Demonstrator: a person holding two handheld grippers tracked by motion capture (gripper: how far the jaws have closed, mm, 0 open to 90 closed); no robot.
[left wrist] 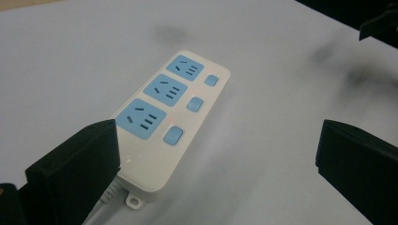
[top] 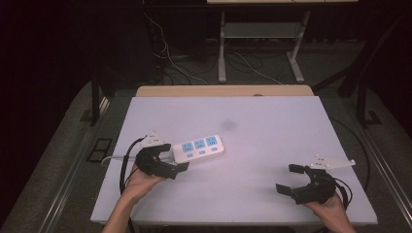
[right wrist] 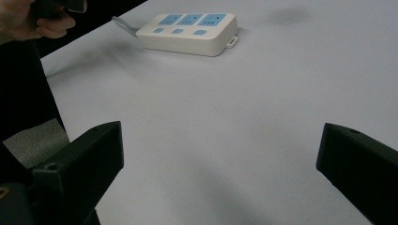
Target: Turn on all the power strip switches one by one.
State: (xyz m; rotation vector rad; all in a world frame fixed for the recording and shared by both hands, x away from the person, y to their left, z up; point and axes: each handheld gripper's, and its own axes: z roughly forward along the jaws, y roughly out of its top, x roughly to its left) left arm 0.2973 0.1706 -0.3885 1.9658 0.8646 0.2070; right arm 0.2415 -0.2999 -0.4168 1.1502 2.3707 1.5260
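Note:
A white power strip (top: 198, 148) with three blue sockets and three blue switches lies flat on the white table (top: 272, 126), left of centre. Its white cable (top: 112, 158) runs off to the left. My left gripper (top: 172, 158) is open at the strip's cable end. In the left gripper view the power strip (left wrist: 173, 122) reaches up from beside the left jaw, with small red lights by its switches, and the left gripper (left wrist: 218, 140) holds nothing. My right gripper (top: 290, 178) stands open over bare table at the front right. Its own view has the right gripper (right wrist: 220, 143) empty and the power strip (right wrist: 187, 33) far off.
A dark smudge (top: 228, 124) marks the table behind the strip. A wooden edge (top: 223, 91) borders the table's far side. Beyond it, desk legs (top: 222, 53) and loose cables (top: 170, 58) sit on the dark floor. The other hand (right wrist: 28, 21) appears at the right gripper view's top left.

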